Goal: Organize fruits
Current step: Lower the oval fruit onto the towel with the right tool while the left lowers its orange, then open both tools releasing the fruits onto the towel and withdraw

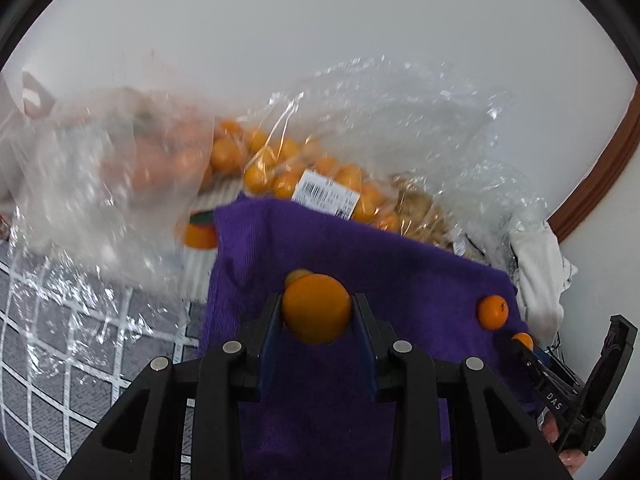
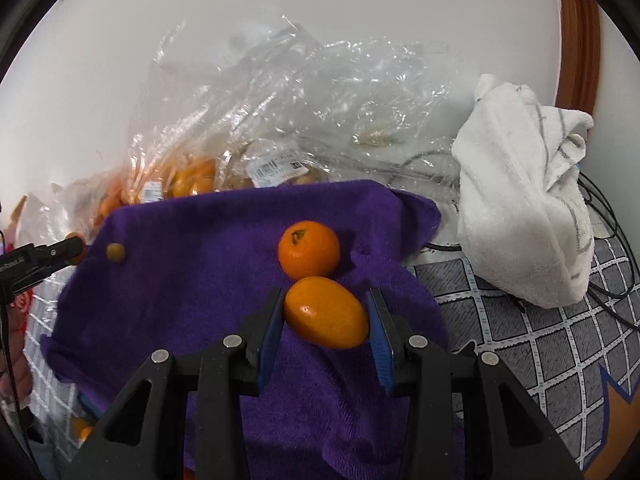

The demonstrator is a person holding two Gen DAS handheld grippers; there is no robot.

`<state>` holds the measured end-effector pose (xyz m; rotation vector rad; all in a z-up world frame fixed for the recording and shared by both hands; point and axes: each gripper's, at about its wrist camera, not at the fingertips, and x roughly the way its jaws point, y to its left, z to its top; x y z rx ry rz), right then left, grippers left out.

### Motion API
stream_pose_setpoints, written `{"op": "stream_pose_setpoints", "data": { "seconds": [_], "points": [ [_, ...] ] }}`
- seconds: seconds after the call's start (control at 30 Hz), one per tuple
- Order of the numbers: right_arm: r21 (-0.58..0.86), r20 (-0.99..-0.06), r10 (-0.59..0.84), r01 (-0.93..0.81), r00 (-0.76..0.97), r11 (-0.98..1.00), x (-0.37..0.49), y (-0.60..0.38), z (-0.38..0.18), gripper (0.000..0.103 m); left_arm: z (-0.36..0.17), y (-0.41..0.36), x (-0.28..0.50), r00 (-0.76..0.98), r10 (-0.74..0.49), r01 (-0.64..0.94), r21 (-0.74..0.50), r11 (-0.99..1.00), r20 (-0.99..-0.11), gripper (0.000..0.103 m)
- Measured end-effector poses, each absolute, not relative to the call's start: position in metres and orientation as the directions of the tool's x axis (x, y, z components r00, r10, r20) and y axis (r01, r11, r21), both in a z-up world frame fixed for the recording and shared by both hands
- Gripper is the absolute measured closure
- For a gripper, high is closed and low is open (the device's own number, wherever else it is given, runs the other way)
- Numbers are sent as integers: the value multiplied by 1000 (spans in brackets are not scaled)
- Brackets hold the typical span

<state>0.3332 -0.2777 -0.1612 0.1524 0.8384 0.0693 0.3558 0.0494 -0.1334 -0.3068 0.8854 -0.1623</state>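
Observation:
My left gripper [image 1: 317, 304] is shut on a round orange kumquat [image 1: 316, 308] above a purple towel [image 1: 400, 264]. A second small fruit [image 1: 298, 276] peeks out just behind it. My right gripper [image 2: 324, 300] is shut on an oval kumquat [image 2: 326, 312] over the same purple towel [image 2: 200, 280]. Just beyond that kumquat, a small tangerine [image 2: 309, 254] with a stem mark lies on the towel. The left wrist view shows this tangerine [image 1: 493, 312] at the towel's right edge.
Behind the towel lie a clear bag of kumquats [image 1: 280, 168] with a barcode label and a hazy bag of larger oranges [image 1: 152, 160]. A crumpled white cloth [image 2: 520, 200] and dark cables [image 2: 608, 292] sit at the right on a grey grid-patterned mat [image 2: 540, 340].

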Motion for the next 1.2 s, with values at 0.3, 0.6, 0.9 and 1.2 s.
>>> {"op": "stream_pose_setpoints", "data": {
  "seconds": [0.3,0.6,0.9,1.2],
  "points": [
    [145,-755,132,-33,642,989,337,-266,-173,62,-149,48,363,569,-212,-7,-262,965,-795,70],
    [133,-762,131,-45,634,990,338,-260,-176,62,-154,43,365,550,-188,-7,-230,973,-814,70],
    [155,-743,158,-61,650,986,331,-261,-171,46,-158,40,364,526,-166,-19,-207,978,-834,70],
    [160,-670,136,-37,730,986,313,-271,-145,42,-143,28,358,546,-153,3,-181,984,-824,59]
  ]
}}
